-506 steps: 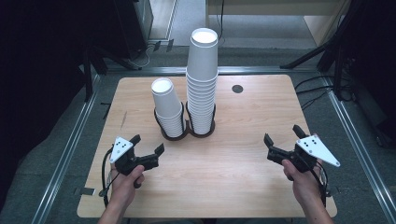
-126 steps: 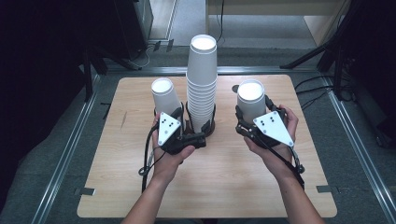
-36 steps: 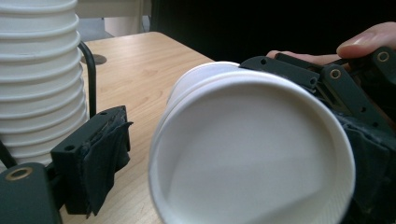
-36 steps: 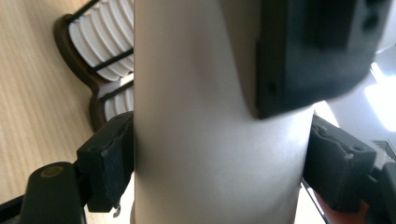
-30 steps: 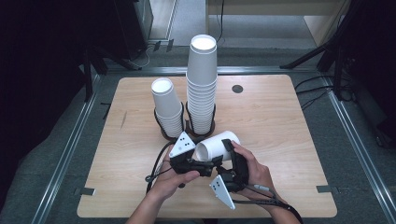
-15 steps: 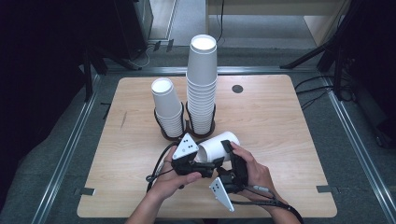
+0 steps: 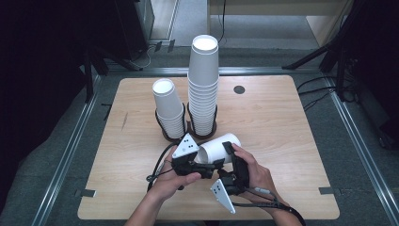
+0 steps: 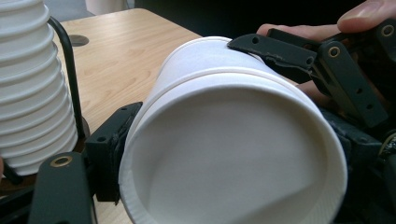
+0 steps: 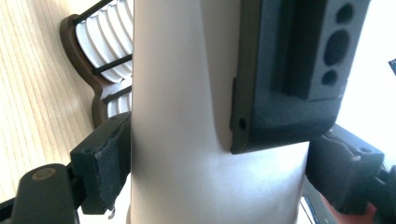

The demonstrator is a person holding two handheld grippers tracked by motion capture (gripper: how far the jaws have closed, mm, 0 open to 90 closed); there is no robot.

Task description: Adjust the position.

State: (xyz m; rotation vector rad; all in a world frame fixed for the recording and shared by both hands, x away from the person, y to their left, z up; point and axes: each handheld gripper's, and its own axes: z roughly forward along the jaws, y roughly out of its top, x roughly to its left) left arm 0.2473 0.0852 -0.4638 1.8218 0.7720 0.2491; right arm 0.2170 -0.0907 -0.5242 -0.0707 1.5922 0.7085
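Observation:
A white paper cup (image 7: pixel 221 146) lies on its side just above the table's front middle, held between both grippers. My left gripper (image 7: pixel 209 165) has just been closing, and its pads press the cup (image 8: pixel 224 154) near the mouth, which faces its camera. A second rim line shows just behind that mouth. My right gripper (image 7: pixel 230 159) has its jaws on either side of the cup's body (image 9: pixel 187 116). They have just been opening a little, with the pads still against the dented wall. Behind stand a short cup stack (image 7: pixel 168 110) and a tall cup stack (image 7: pixel 203 84) in a dark wire holder (image 7: pixel 188 134).
A small black round hole (image 7: pixel 239 89) sits in the wooden table (image 7: pixel 291 141) at the back right. Metal rails (image 7: pixel 70 146) run along both sides of the table. The tall stack (image 8: pixel 32 84) stands close to the left gripper's left.
Four seconds ago the right gripper held the cup upright beside the stacks. Now it lies sideways at the front middle between both grippers. In the last second the left jaws drew in onto it.

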